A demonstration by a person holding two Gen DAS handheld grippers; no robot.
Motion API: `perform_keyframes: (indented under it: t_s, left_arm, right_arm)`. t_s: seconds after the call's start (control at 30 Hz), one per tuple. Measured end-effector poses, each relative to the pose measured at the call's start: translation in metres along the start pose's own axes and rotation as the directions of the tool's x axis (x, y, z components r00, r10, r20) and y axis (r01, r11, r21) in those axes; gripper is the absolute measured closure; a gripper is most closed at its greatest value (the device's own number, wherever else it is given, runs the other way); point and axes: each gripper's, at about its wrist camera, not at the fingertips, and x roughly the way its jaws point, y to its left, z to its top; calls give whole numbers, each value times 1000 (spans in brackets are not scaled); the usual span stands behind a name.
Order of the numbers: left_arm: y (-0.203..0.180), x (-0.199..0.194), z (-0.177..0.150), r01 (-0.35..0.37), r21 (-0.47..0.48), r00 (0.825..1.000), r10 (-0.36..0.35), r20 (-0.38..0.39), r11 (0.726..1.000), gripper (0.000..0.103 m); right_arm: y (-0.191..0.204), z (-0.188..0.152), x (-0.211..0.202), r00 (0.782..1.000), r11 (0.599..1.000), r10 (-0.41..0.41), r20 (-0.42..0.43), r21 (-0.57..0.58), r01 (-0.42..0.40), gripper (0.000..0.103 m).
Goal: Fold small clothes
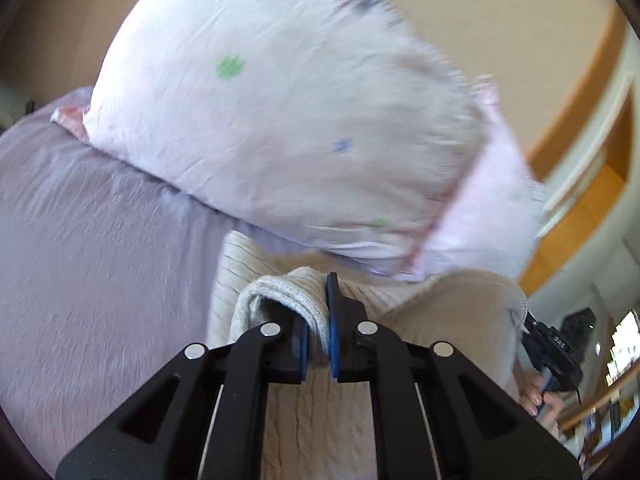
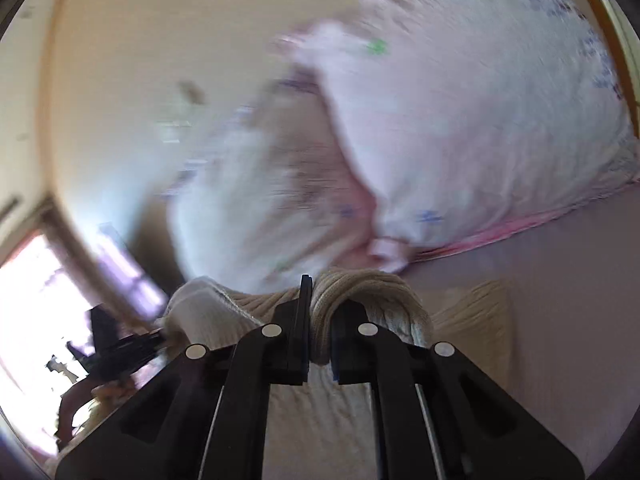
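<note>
A cream knit garment (image 1: 280, 292) is held up over the bed. My left gripper (image 1: 318, 320) is shut on a bunched edge of it. My right gripper (image 2: 320, 320) is shut on another bunched edge of the same garment (image 2: 372, 292). The garment hangs below both grippers and part of it lies on the lilac sheet (image 2: 476, 320). The right gripper and the hand that holds it show at the right edge of the left wrist view (image 1: 548, 348). The left gripper shows dark at the left of the right wrist view (image 2: 120, 348).
A lilac bed sheet (image 1: 80, 240) covers the bed. Pale pink pillows with small prints (image 1: 280, 120) lie at the head of the bed, against a beige wall. A wooden door frame (image 1: 580, 100) and a bright window (image 2: 36, 300) are off to the side. Both views are motion-blurred.
</note>
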Motion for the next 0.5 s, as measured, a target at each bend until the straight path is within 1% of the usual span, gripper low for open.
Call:
perform_keyframes:
  t_s: [0.03, 0.07, 0.1, 0.13, 0.17, 0.2, 0.23, 0.27, 0.3, 0.33, 0.4, 0.43, 0.47, 0.5]
  left_arm:
    - [9, 24, 4, -18, -36, 999, 17, -43, 999, 95]
    - [15, 35, 3, -30, -64, 997, 25, -80, 998, 95]
    - [20, 42, 1, -33, -92, 994, 23, -107, 995, 93]
    - [24, 42, -1, -26, -111, 993, 13, -117, 994, 85]
    - [28, 34, -3, -9, -115, 994, -4, -106, 993, 64]
    - [30, 27, -3, -4, -112, 996, -6, -92, 994, 51]
    - [32, 17, -3, -9, -111, 998, 2, -66, 994, 37]
    - [37, 6, -2, -21, -109, 999, 17, -40, 994, 36]
    - [41, 1, -1, -23, -103, 999, 19, -40, 994, 36]
    - [47, -2, -1, -25, -103, 998, 18, -65, 994, 36]
    - [53, 6, -1, -21, -123, 992, 5, -127, 992, 42]
    - [60, 12, -3, -15, -140, 987, -8, -163, 990, 48]
    - [65, 18, -7, -9, -163, 979, -25, -203, 987, 50]
    - [70, 22, -11, -2, -178, 975, -38, -221, 984, 51]
  right_arm:
    - [-16, -1, 18, 998, 997, -59, -38, 41, 60, 95]
    - [-28, -5, 33, 990, 990, -105, -92, 87, 113, 95]
    - [-42, -9, 48, 979, 977, -131, -155, 149, 155, 90]
    - [-48, -14, 47, 977, 970, -140, -162, 176, 168, 84]
    - [-50, -16, 42, 979, 968, -145, -140, 182, 170, 56]
    - [-51, -17, 33, 986, 973, -139, -90, 171, 153, 22]
    - [-48, -18, 16, 993, 983, -119, 4, 140, 117, 10]
    - [-46, -18, 5, 992, 989, -101, 73, 111, 92, 4]
    - [-45, -20, -7, 989, 995, -67, 130, 77, 58, 4]
    - [-45, -21, -13, 988, 997, -43, 149, 67, 33, 4]
    - [-46, -21, -14, 988, 998, -6, 157, 70, -5, 4]
    - [-49, -23, -13, 989, 997, 6, 147, 77, -18, 4]
    - [-51, -24, -9, 991, 996, 7, 131, 82, -17, 4]
    - [-54, -25, -6, 994, 996, 6, 106, 86, -15, 4]
